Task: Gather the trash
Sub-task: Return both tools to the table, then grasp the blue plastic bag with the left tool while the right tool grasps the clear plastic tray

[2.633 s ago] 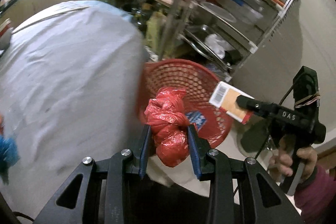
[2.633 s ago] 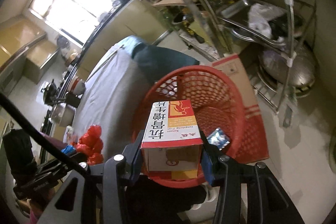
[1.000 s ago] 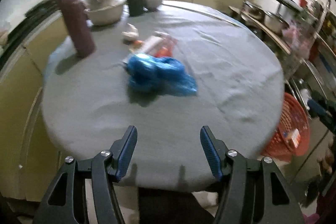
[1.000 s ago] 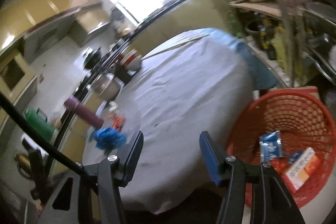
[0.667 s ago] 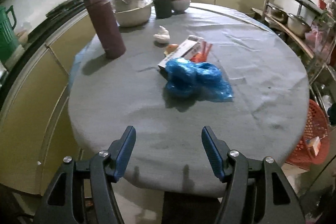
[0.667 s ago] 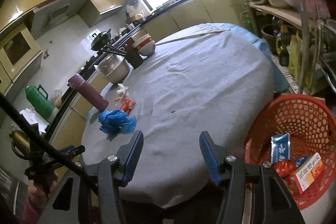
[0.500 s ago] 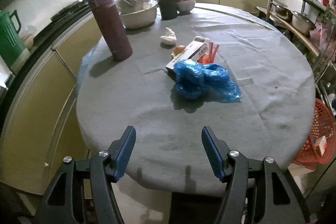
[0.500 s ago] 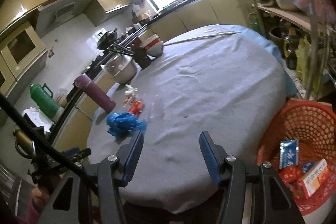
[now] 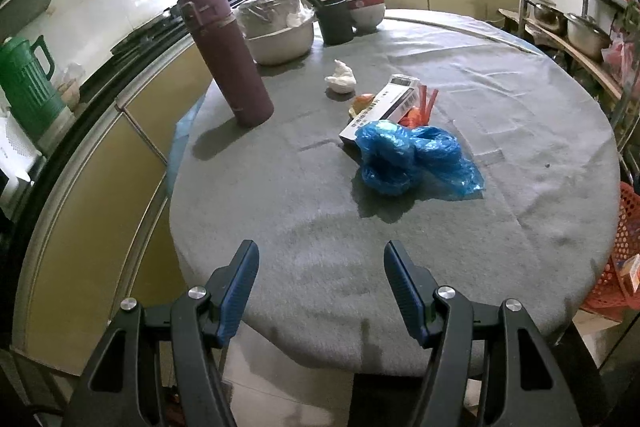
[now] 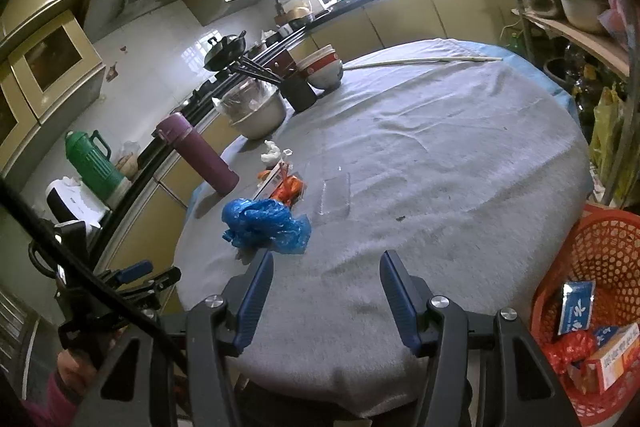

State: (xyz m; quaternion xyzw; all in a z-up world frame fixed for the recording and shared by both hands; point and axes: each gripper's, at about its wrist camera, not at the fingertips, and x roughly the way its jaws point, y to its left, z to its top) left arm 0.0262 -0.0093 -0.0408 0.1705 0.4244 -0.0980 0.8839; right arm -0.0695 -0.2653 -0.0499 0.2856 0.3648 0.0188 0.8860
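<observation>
Left gripper (image 9: 318, 285) at the table's (image 9: 460, 259) near edge, fingers apart, nothing between them. On the table: maroon flask (image 9: 228, 57) upright at left, then white wad (image 9: 341, 79), long box (image 9: 382, 107), blue plastic bag (image 9: 408, 157) touching the box's near end. Right gripper (image 10: 326, 297) likewise spread and empty, the bag just ahead of its left finger. Red basket (image 10: 600, 251) on the floor at far right, holding a red bag (image 10: 568, 347), a blue packet (image 10: 576, 307) and a carton (image 10: 612, 357).

The near half of the round grey-cloth table (image 9: 320, 267) is bare, so a hand can slide in there. Farther back, a tall purple metal flask (image 9: 228, 55), a big steel bowl (image 9: 280, 35) and a crumpled blue plastic bag (image 9: 412, 155) block the way.
</observation>
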